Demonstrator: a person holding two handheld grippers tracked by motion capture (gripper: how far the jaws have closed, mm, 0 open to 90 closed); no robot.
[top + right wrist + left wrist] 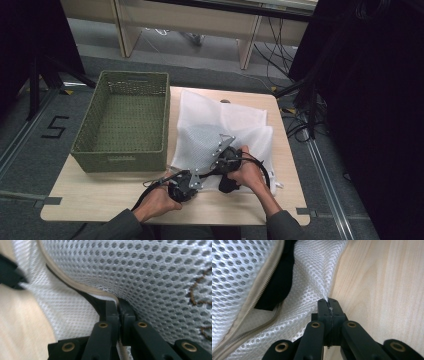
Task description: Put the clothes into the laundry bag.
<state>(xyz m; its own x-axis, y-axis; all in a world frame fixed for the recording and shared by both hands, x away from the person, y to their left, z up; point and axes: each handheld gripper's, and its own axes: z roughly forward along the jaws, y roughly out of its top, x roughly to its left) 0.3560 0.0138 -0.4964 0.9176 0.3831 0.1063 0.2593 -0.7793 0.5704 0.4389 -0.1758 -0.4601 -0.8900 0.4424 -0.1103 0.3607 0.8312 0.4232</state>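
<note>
Pale wooden table (100, 195) from above: green basket (125, 120) left, white mesh bag (225, 125) beside it. My left gripper (329, 305) view shows jaws pinched on mesh, something black inside. My right gripper (118, 308) clamps the beige zipper (75, 285) edge.

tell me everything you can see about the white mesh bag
The white mesh bag is soft, honeycomb-holed netting with a beige zipper along its open mouth. It lies rumpled on the wooden table, right of the green basket. Something black sits inside. The left gripper pinches a fold of mesh at its near edge; the right gripper is shut on the zipper edge.
</note>
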